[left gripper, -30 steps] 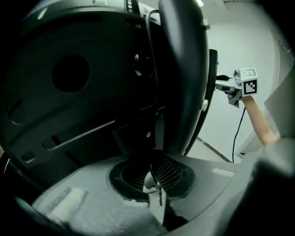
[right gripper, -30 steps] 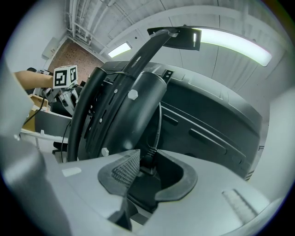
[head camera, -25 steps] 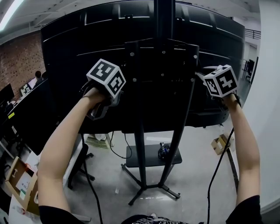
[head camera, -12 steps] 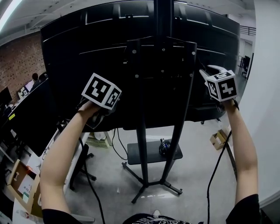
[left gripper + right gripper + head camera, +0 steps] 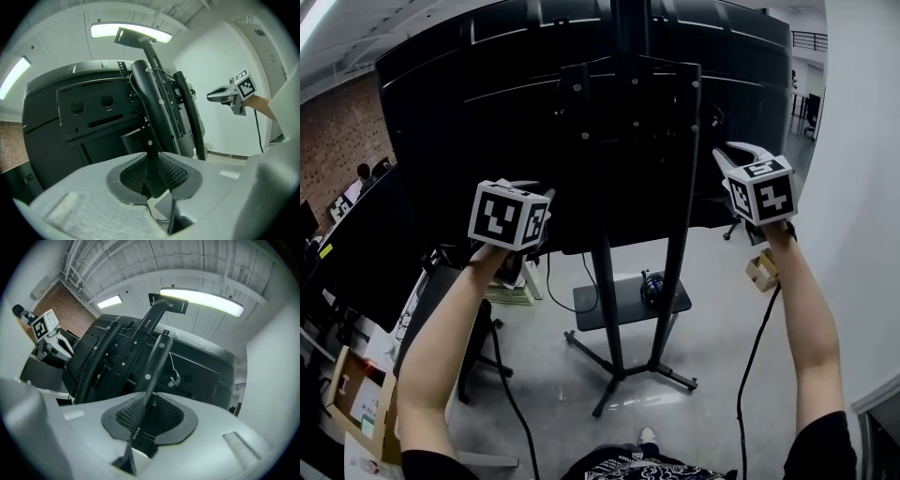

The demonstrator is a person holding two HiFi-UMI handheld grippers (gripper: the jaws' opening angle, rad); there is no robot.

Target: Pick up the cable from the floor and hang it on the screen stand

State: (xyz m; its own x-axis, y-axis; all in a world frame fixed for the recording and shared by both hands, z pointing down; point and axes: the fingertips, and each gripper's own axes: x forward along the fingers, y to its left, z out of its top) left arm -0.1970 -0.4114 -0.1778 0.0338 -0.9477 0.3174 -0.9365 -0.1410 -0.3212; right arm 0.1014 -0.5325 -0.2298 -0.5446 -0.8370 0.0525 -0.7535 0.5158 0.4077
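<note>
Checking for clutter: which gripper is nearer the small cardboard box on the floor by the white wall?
Right. The right gripper is held high above the cardboard box; the left gripper is across the screen stand from it.

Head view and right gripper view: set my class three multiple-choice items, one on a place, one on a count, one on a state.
1. Where does the dark bundle lie?
A on the low shelf
B on the floor
C on top of the screen

2. How many upright posts does the screen stand show?
A one
B two
C four

3. The right gripper is:
A shut on a cable
B shut on a post
C open and empty

Key:
1 A, the bundle rests on the shelf between the posts.
2 B, two posts rise side by side.
3 C, its jaws, which have just been closing, stand apart with nothing between them.
</note>
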